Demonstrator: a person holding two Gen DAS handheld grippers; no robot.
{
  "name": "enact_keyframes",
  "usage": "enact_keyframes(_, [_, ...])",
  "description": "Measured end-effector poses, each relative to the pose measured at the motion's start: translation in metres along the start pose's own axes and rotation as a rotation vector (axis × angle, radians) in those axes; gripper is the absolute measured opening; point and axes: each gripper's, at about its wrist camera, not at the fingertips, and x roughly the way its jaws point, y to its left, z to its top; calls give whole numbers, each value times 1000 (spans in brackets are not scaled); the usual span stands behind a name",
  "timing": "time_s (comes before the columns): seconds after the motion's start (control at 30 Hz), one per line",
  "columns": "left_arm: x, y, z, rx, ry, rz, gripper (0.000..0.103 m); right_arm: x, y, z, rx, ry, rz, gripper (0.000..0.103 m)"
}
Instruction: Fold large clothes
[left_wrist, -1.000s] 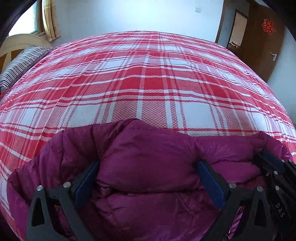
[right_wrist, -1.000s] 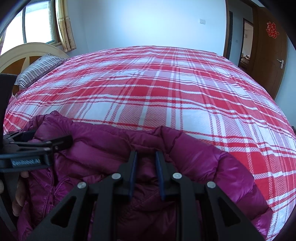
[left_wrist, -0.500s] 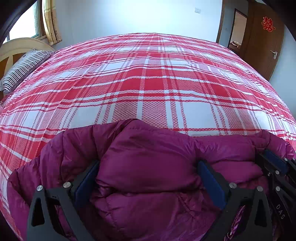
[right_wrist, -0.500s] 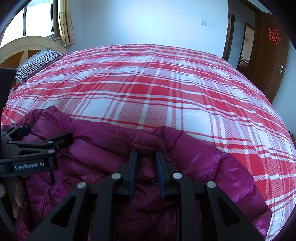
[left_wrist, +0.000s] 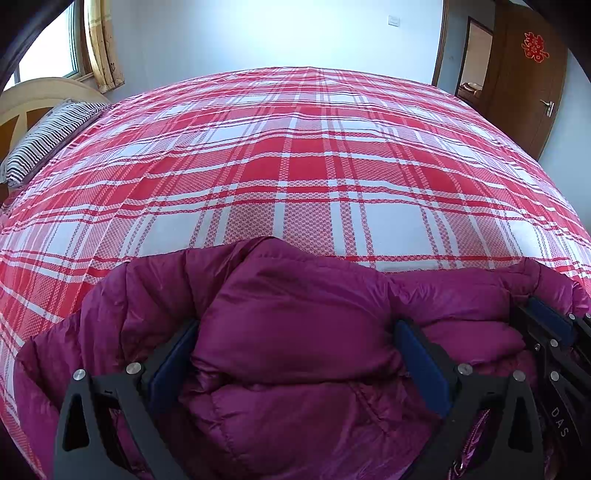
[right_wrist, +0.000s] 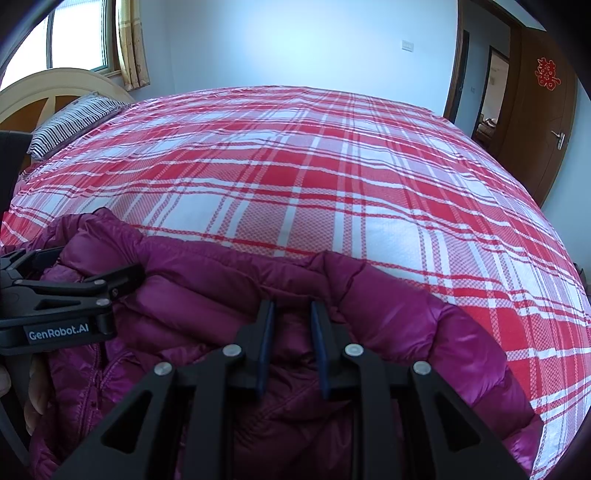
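Both grippers (left_wrist: 295, 354) (right_wrist: 291, 332) unmoved, still gripping jacket (left_wrist: 295, 314).

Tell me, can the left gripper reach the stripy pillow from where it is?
Probably not. The left gripper sits wide around a fold of the purple jacket at the near edge, and the pillow lies far across the bed.

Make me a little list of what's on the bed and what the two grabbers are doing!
garment: purple puffy jacket, bunched at the near edge of the bed
bed cover: red and white plaid sheet
pillow: striped pillow, far left by the headboard
left gripper: jaws wide, a thick fold of jacket between the pads
right gripper: jaws narrow, pinching a jacket fold
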Motion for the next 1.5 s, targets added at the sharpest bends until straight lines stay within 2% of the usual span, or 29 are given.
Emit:
enact_keyframes(1.23, [1,-2,1,11,3,13,102,3,1,0,-2,6,-3,24])
enact_keyframes(1.43, [3,-5,4,21,15,28,103,5,7,2,-42,24,-47,25])
enact_keyframes(1.5, [2,-3,8,23,42,17,102,6,8,3,-55,31,-61,25])
